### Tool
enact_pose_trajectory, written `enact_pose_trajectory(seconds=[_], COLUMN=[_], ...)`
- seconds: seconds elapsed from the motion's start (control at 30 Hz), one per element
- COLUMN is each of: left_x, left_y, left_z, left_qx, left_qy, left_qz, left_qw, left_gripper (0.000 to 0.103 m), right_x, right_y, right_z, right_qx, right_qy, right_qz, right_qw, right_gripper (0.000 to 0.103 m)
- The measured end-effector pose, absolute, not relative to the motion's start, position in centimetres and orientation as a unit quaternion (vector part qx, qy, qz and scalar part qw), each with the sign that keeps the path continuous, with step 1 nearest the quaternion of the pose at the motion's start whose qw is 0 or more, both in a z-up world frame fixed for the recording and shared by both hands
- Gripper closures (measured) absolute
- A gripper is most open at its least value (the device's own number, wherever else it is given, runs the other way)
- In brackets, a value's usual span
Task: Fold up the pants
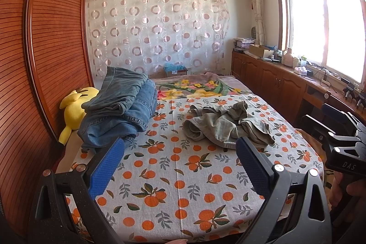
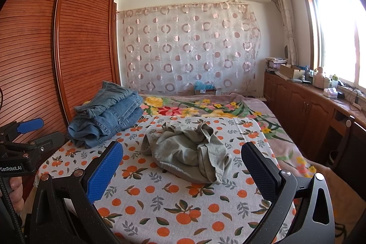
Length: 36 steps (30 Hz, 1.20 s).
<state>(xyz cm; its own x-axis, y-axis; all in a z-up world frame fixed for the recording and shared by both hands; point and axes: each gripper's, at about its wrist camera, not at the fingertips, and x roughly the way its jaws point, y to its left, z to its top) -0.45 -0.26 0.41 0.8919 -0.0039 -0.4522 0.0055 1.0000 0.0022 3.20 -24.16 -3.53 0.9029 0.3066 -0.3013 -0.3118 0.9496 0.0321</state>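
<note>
Hovering wide apart and empty, the left tongs and the right tongs point over the orange-print bedsheet toward the crumpled grey-green cotton pants, which lie in a heap mid-bed, apart from both. A stack of folded blue denim jeans sits near the slatted wooden wardrobe. Best start, I judge: find the waistband, pinch its two corners, lift and shake the legs flat before any fold.
</note>
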Motion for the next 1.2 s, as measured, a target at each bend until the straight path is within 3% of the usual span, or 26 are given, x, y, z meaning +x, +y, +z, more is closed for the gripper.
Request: enact_pose_trajectory(seconds=[0.57, 1.03, 1.13, 1.2], left_x=[-0.2, 3.0, 3.8, 4.3], left_y=[-1.0, 0.2, 0.6, 0.9], left_z=[0.4, -5.1, -6.1, -6.6], left_qx=[0.003, 0.004, 0.004, 0.003], left_qy=[0.245, 0.311, 0.322, 0.328], left_qz=[-0.001, -0.008, -0.012, -0.014], left_qw=[0.969, 0.950, 0.947, 0.945], left_gripper=[0.005, 0.005, 0.005, 0.005], right_x=[3.5, 6.4, 7.4, 8.3], right_y=[-24.0, -25.1, -24.9, -24.6], right_z=[-4.0, -5.4, -5.7, -6.0], right_qx=[-0.005, -0.007, -0.021, -0.029], right_qy=[0.165, 0.207, 0.217, 0.230], right_qz=[0.164, 0.174, 0.178, 0.187], right_qw=[0.973, 0.963, 0.959, 0.954], right_gripper=[0.000, 0.000, 0.004, 0.013])
